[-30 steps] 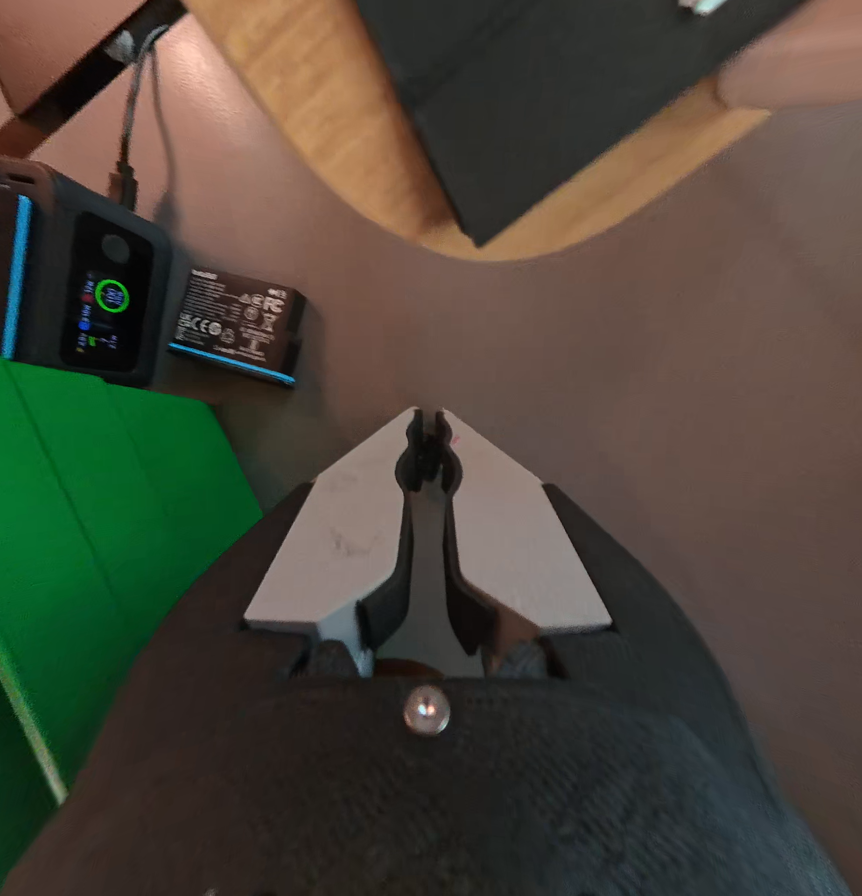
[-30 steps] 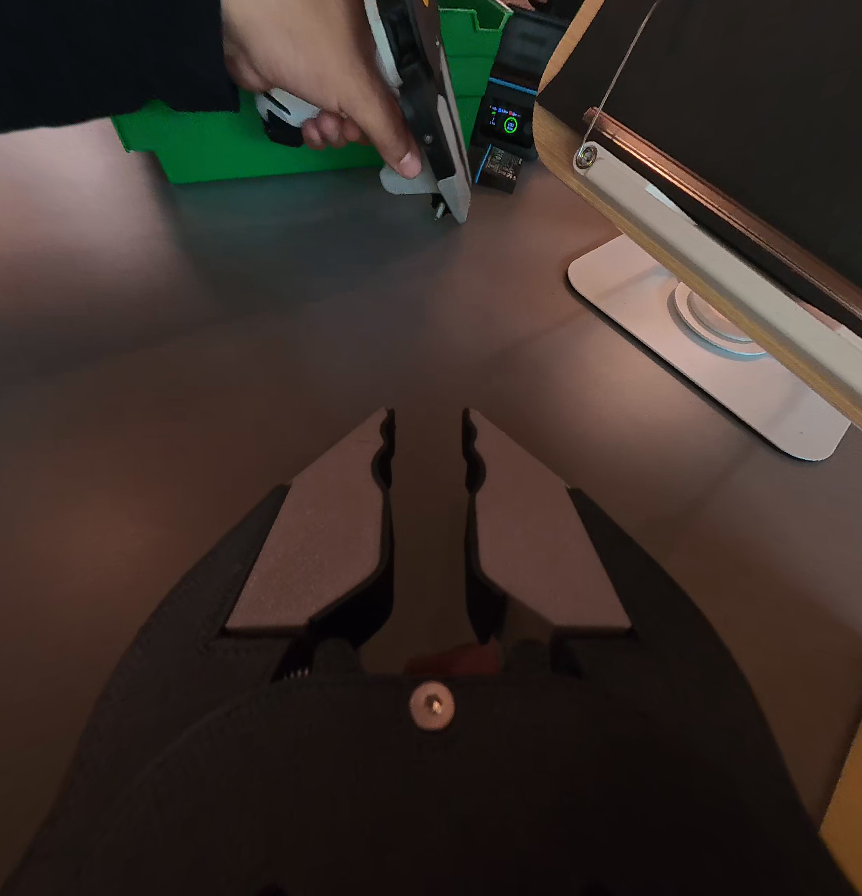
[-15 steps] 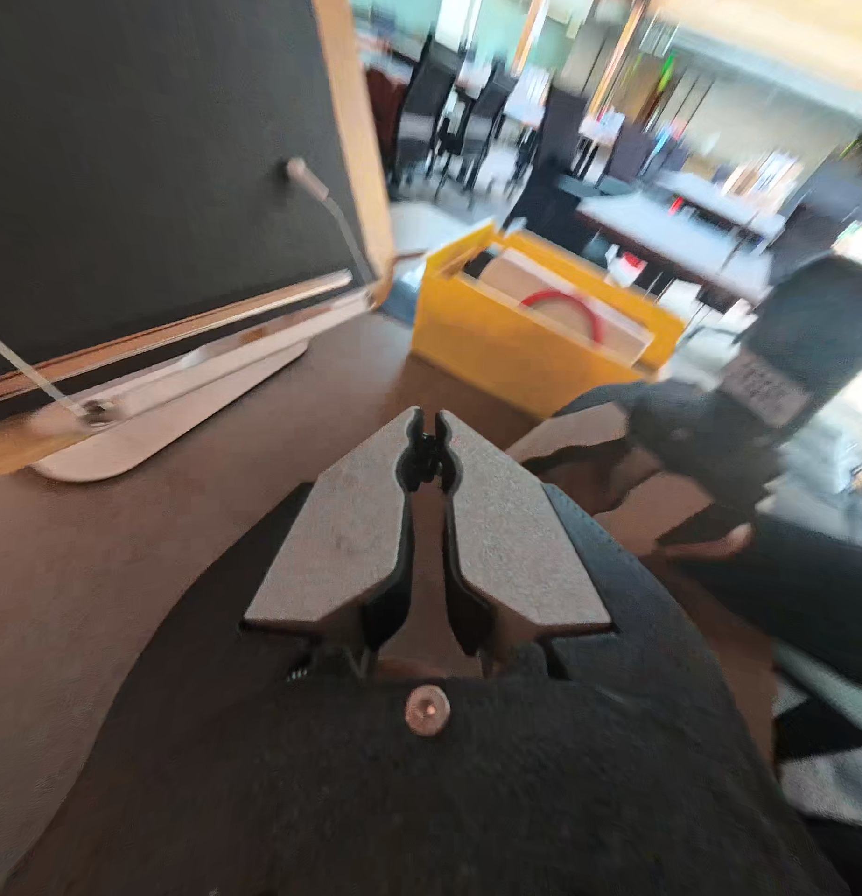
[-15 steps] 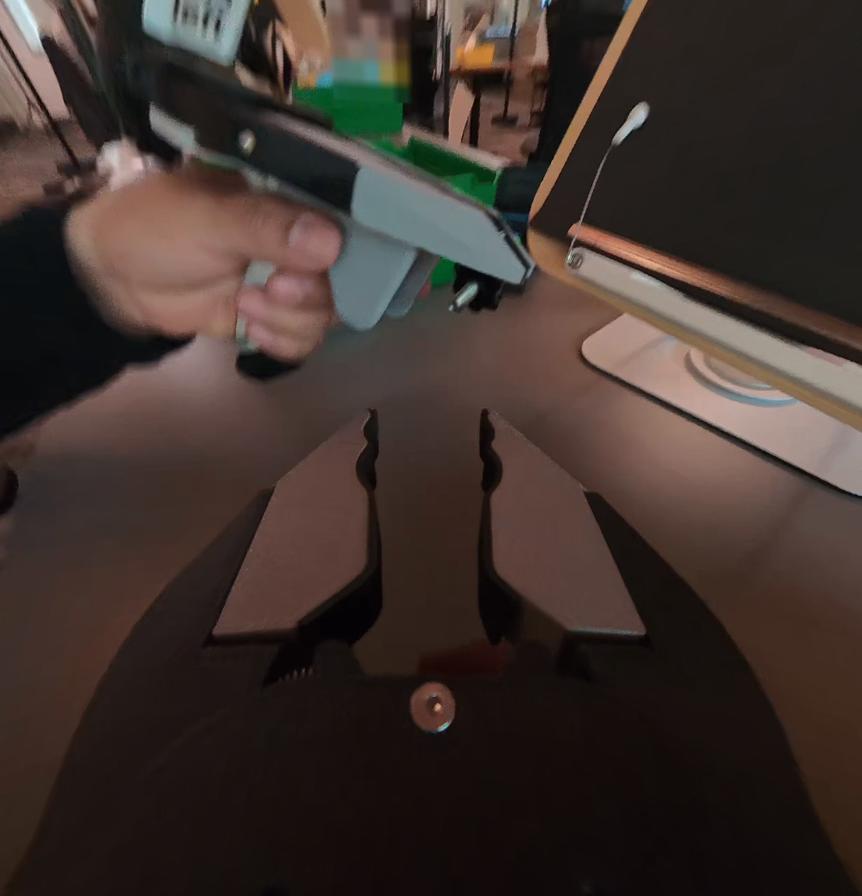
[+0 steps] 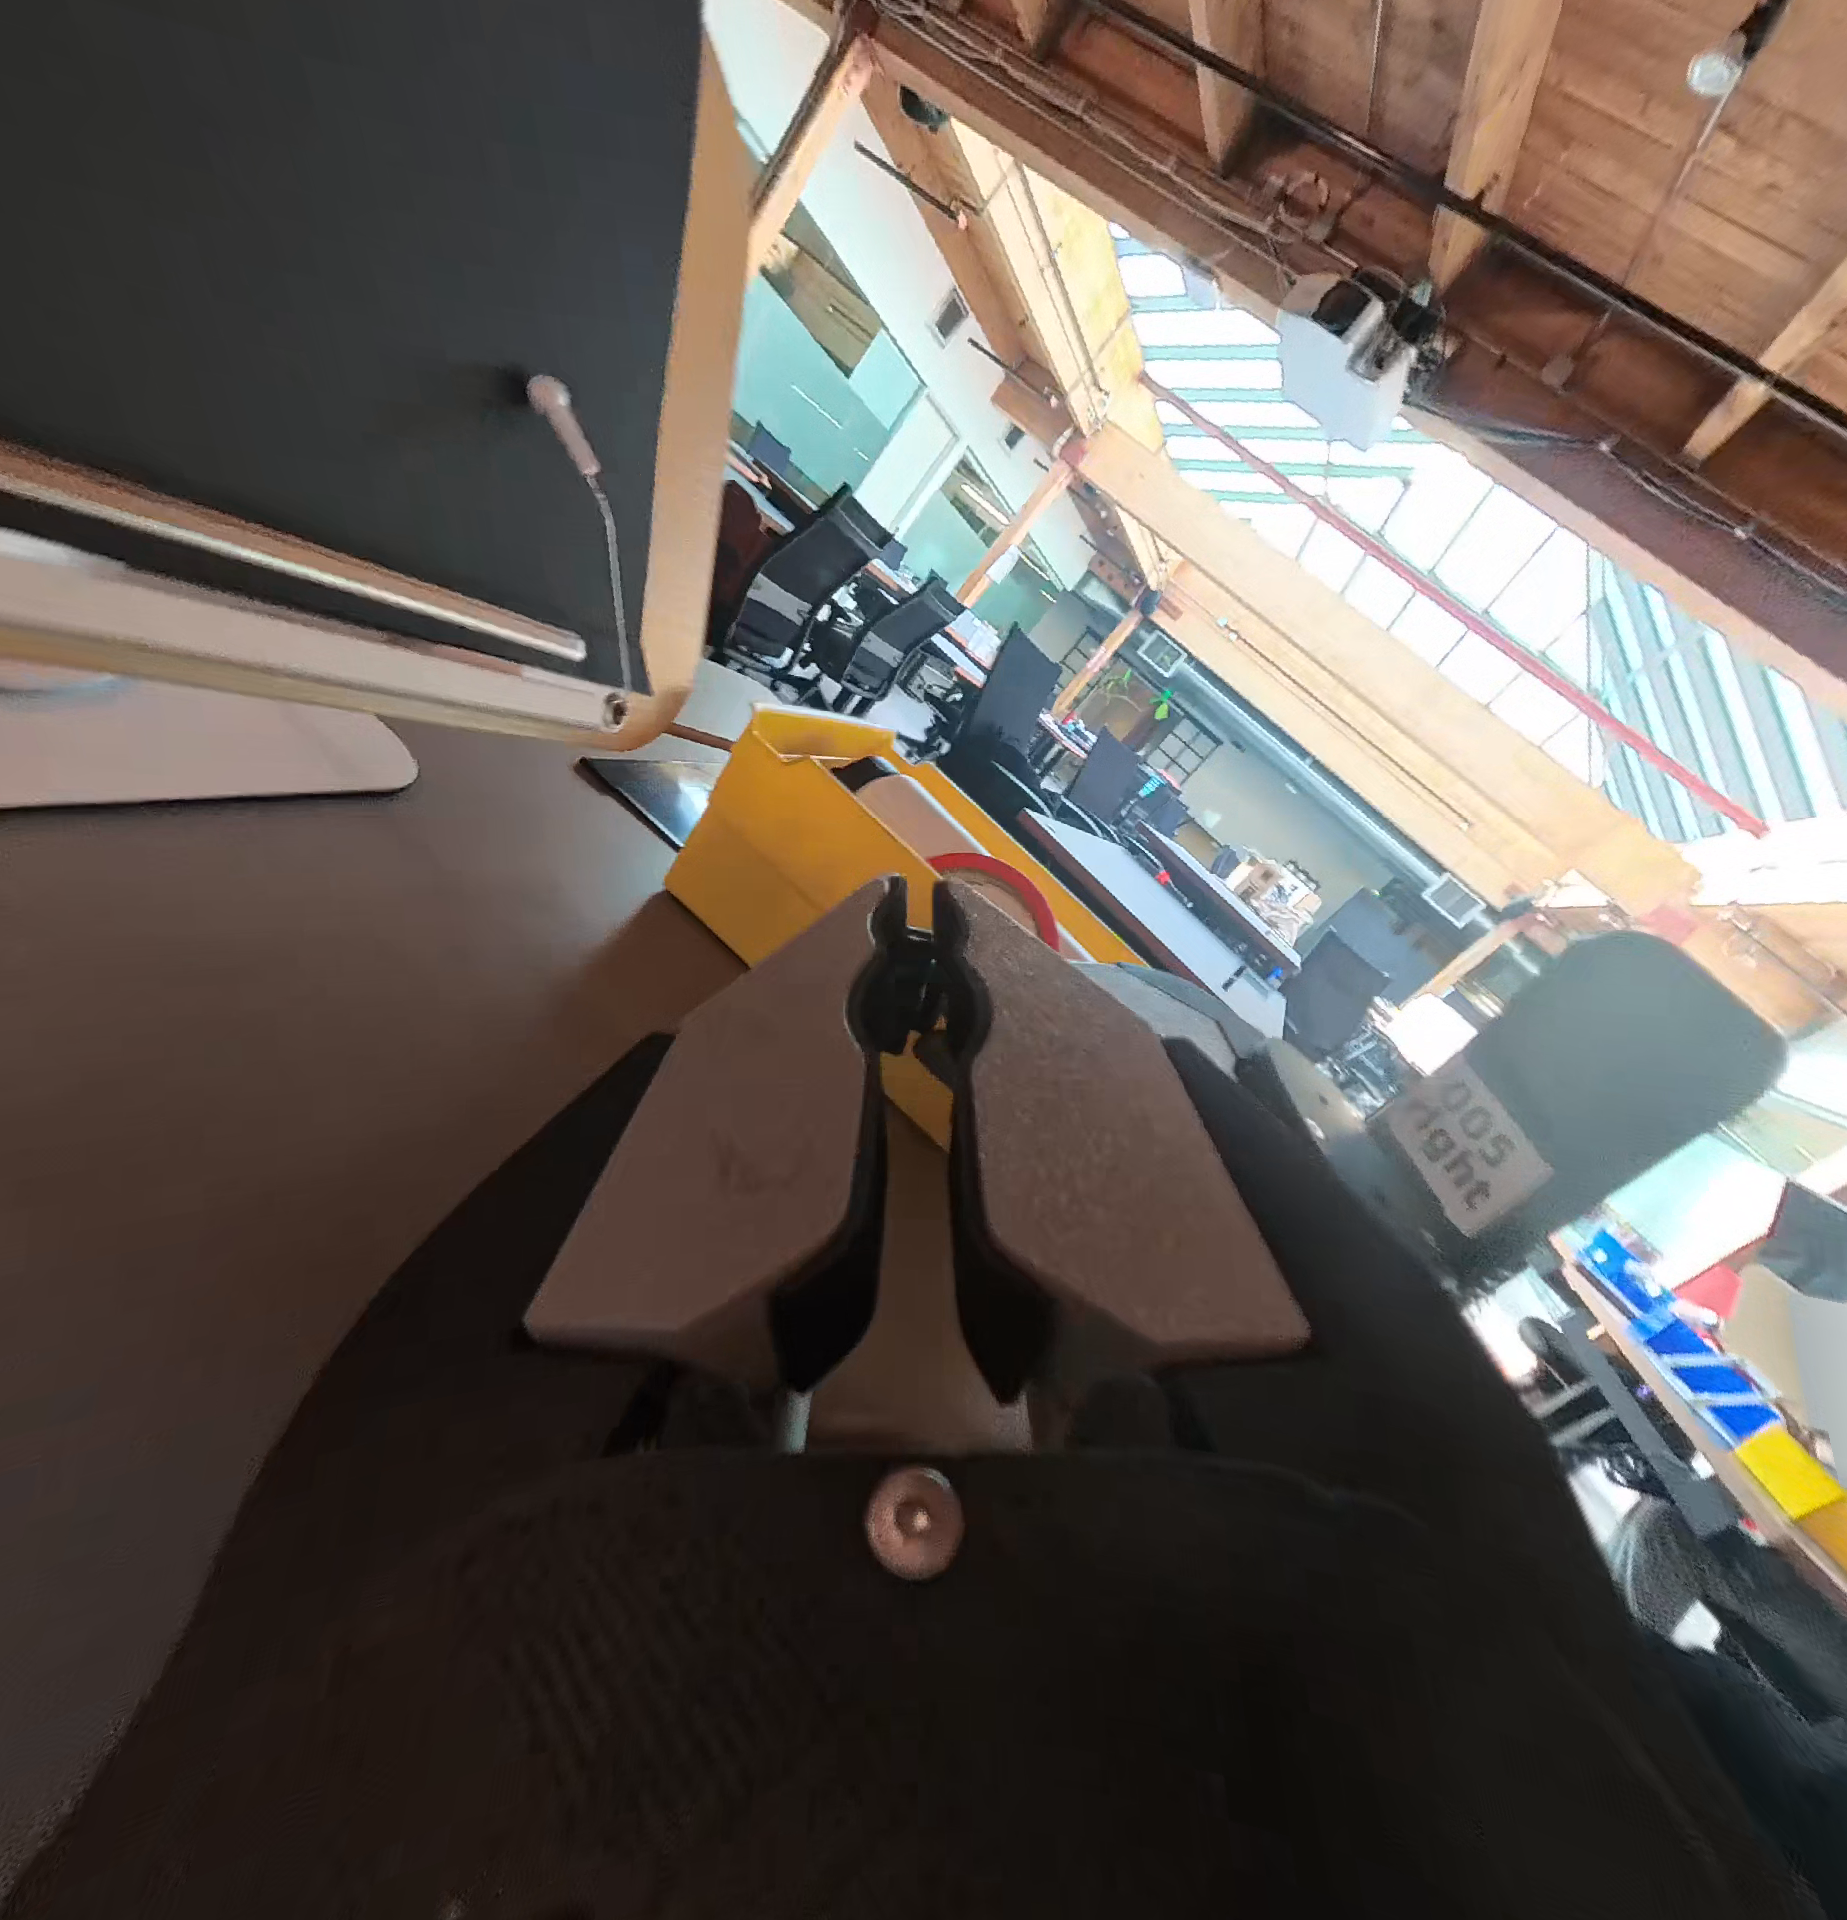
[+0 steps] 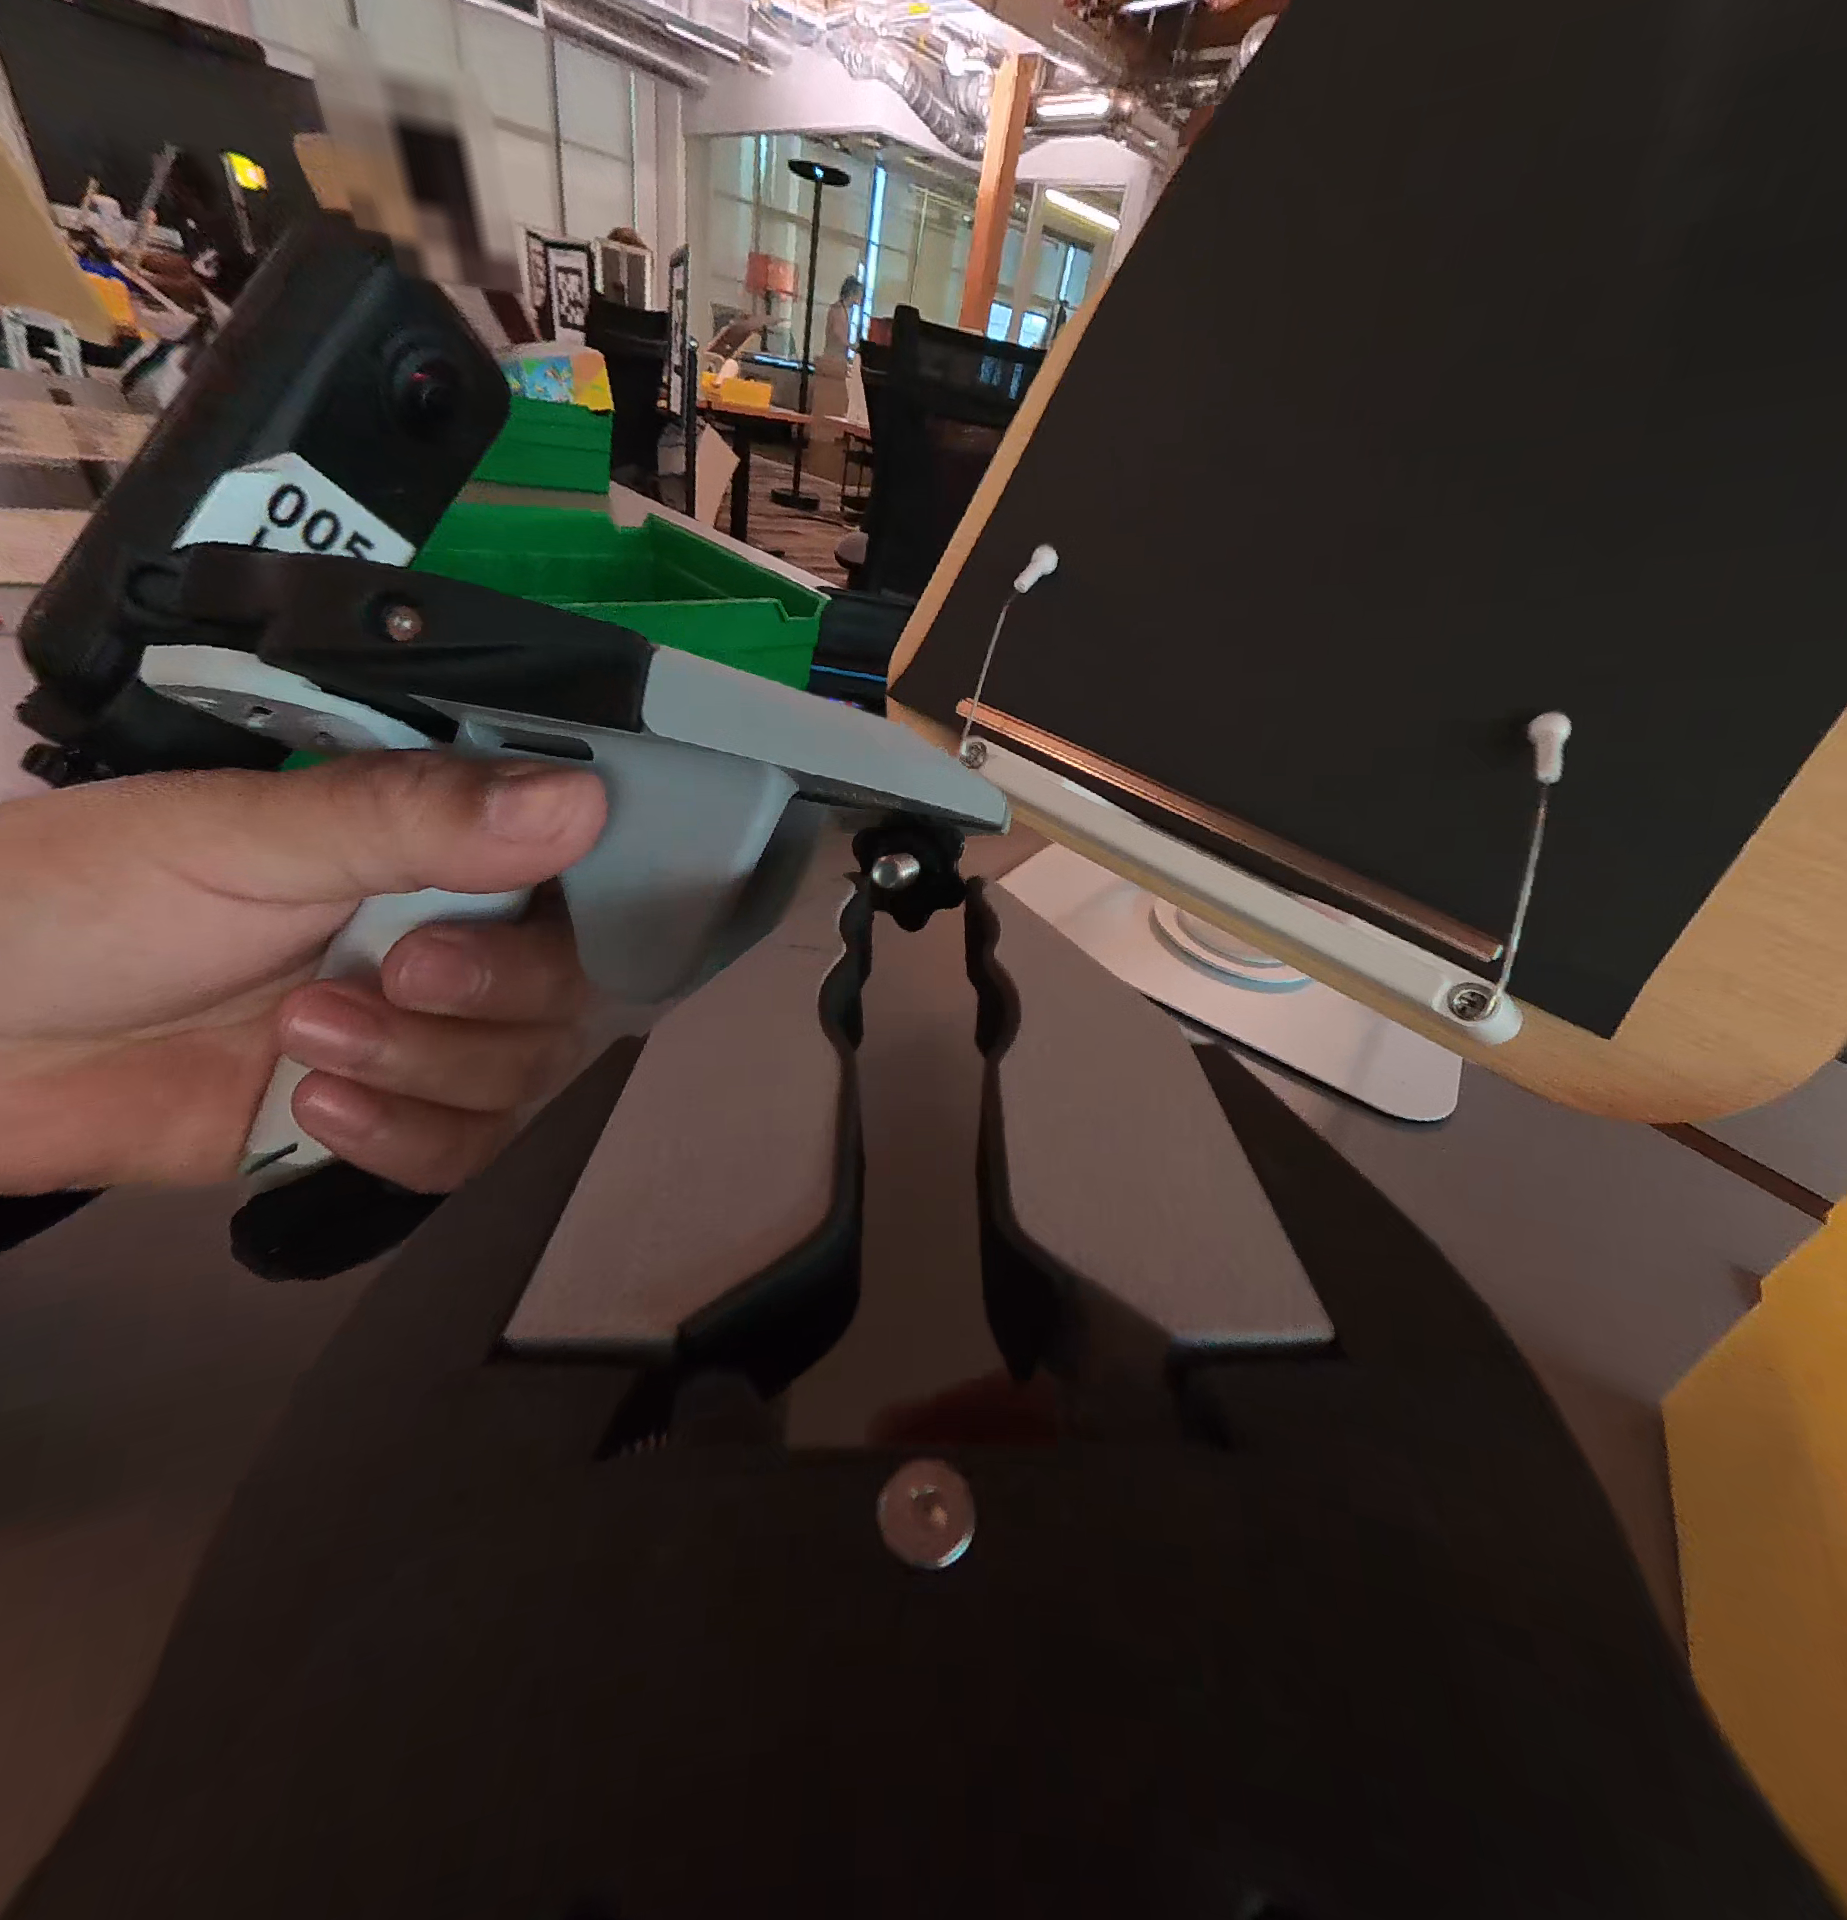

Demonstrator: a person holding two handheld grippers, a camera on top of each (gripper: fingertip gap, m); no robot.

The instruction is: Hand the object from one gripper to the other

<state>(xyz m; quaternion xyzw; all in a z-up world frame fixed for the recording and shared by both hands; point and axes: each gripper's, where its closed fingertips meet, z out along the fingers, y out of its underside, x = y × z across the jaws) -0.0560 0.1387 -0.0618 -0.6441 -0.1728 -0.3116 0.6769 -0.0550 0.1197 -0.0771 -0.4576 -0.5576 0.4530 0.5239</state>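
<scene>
office | desks, black chairs, exposed timber ceiling

Left gripper is seen clamped on a small black knob, raised over the dark table; yellow bin lies beyond.

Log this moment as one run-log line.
phase: handover approach | left gripper: shut on black knob | right gripper: open, tips flanking knob | knob: off table

Both cams sit right behind own jaws, low over table. Left one tilted up-right, right one roughly level. Both catch book stand and knob.
</scene>
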